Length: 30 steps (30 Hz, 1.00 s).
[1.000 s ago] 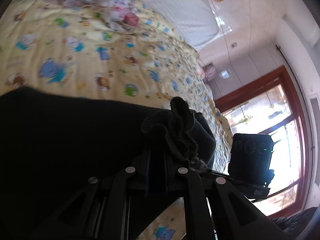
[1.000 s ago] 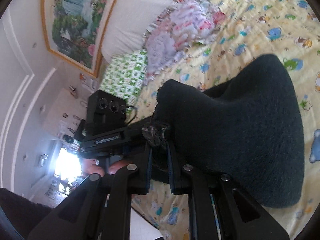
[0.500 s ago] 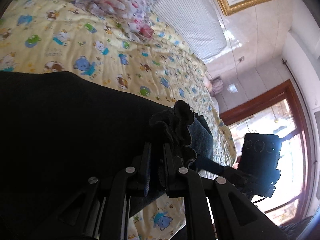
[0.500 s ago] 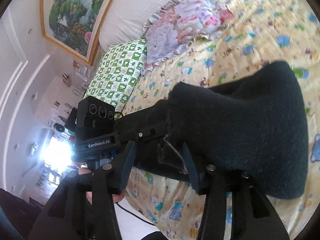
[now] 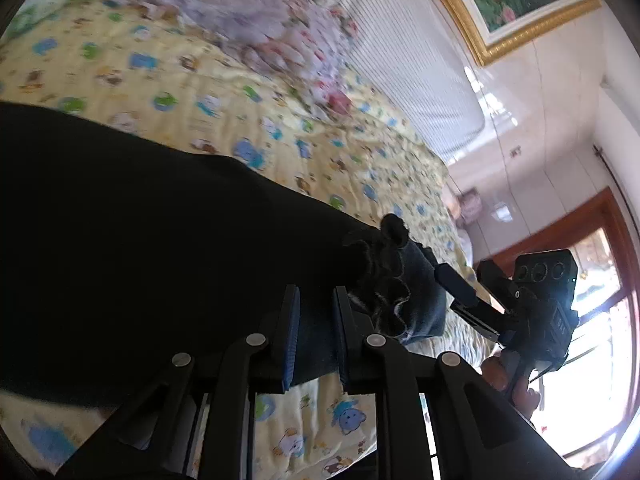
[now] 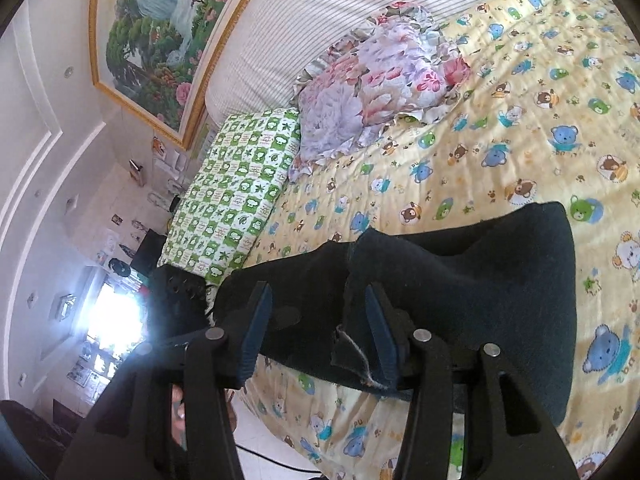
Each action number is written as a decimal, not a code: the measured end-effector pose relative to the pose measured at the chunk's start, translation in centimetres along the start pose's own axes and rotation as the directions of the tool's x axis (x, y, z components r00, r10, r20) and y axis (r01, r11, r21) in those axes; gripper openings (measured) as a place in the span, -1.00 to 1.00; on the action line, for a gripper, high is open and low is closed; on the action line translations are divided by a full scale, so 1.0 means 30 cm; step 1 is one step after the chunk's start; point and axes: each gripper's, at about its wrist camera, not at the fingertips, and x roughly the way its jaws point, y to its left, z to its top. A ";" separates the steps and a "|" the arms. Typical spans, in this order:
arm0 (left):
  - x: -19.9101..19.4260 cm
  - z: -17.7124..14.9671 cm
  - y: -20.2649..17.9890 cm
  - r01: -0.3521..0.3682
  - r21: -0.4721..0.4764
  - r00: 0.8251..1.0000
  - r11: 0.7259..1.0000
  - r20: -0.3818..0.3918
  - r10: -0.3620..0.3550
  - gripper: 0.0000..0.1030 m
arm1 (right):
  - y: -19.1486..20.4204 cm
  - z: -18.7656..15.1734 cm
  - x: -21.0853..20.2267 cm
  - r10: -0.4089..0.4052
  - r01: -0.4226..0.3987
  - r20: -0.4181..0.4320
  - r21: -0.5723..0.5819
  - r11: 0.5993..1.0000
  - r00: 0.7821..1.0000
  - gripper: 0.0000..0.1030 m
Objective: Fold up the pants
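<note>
I see the bed with its pale yellow quilt printed with cartoon bears (image 6: pixel 520 128) filling most of both views, a white striped headboard (image 6: pixel 320 12) behind it. Across the quilt lie the dark, fuzzy-knit pants (image 5: pixel 140 240), folded over into a thick band that reaches the near edge of the bed; in the right wrist view the same pants (image 6: pixel 480 300) show a rounded fold on the far side. At the head of the bed sit a green-and-white checked pillow (image 6: pixel 236 196) and a floral ruffled pillow (image 6: pixel 380 80), well apart from the pants. A gold-framed landscape painting (image 6: pixel 160 32) hangs above.

My left gripper (image 5: pixel 314 300) has just begun easing its jaws apart; they stand slightly spread with the pants' edge between them, and a bunched, frayed hem (image 5: pixel 384 280) sits just beside the right pad. My right gripper (image 6: pixel 316 312) has its jaws spread wide, a frayed corner of the cloth lying loose between them, not pinched. From the left wrist view, the right gripper (image 5: pixel 460 292) shows at the hem.
</note>
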 end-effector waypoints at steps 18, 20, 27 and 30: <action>-0.353 -0.151 0.208 -0.122 -0.293 0.936 0.948 0.284 0.208 -0.15 | 0.147 0.032 0.255 -0.004 -0.015 -0.135 -0.138 0.990 0.991 0.19; -0.385 -0.163 0.225 -0.130 -0.310 0.925 0.942 0.303 0.228 -0.10 | 0.165 0.040 0.289 0.003 -0.027 -0.154 -0.151 0.988 0.988 0.19; -0.475 -0.216 0.287 -0.140 -0.372 0.903 0.918 0.333 0.273 -0.10 | 0.259 0.051 0.422 0.002 -0.057 -0.225 -0.238 0.970 0.974 0.19; -0.492 -0.224 0.314 -0.128 -0.396 0.897 0.909 0.344 0.276 -0.09 | 0.286 0.050 0.475 0.003 -0.071 -0.255 -0.256 0.964 0.967 0.20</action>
